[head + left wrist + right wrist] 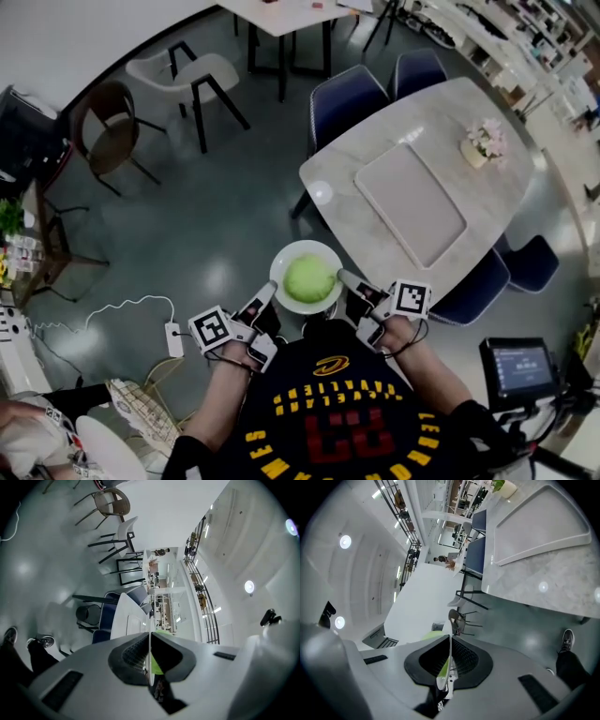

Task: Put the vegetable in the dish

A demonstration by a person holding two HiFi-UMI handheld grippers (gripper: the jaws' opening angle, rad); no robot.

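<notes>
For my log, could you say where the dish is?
Head view, centre: the dish, clamped by left gripper and right gripper, hangs over the floor beside the table.

"23" on black shirt (349, 412)

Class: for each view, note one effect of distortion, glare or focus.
Head view: the wide lens bows the edge of the table, and glare patches sit on the floor. Left gripper view: black corners, and the dish rim in the jaws is blurred. Right gripper view: glare spots on the table.
</notes>
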